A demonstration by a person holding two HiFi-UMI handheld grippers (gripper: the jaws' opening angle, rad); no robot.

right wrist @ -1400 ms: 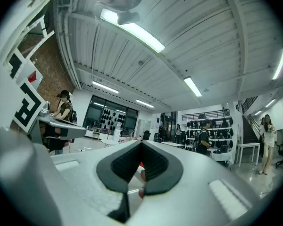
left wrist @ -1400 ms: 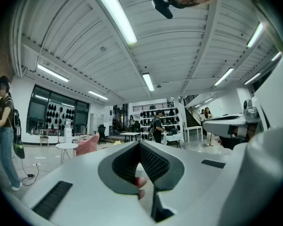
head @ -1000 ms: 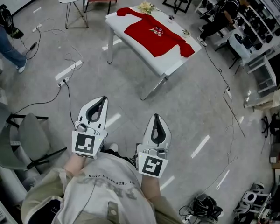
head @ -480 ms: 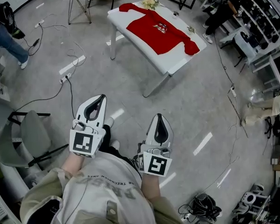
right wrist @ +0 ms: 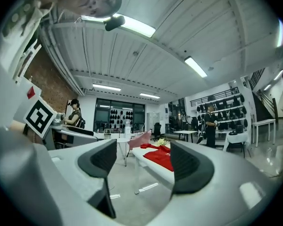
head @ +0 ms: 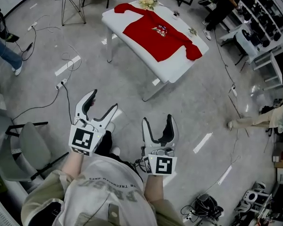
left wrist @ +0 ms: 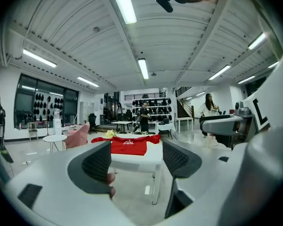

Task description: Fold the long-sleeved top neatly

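1. Nearest the body, both tools are held low in front of the person's chest. The marker cubes face up toward the head camera, which looks like a carrying posture rather than a working one.
2. The left gripper has just been opening. Its two fingers stand well apart with nothing between them, only bare floor and the distant table seen through the gap.
3. The right gripper has likewise just been opening and is empty. Its fingers are spread and point ahead roughly level. Spreading both pairs this early is probably to have them ready to pinch cloth on arrival.
4. Ahead of both sets of fingertips lies a stretch of open floor, so neither gripper is anywhere near the garment.
5. Well beyond the fingertips stands a white table. The red long-sleeved top is spread flat on it, print side up and sleeves out to the sides. One cuff reaches the table's right edge. Laid out like this it seems prepared for folding, and no fold is made yet.
6. Past the top, at the table's far end, lies a small bunch of flowers, clear of the cloth.
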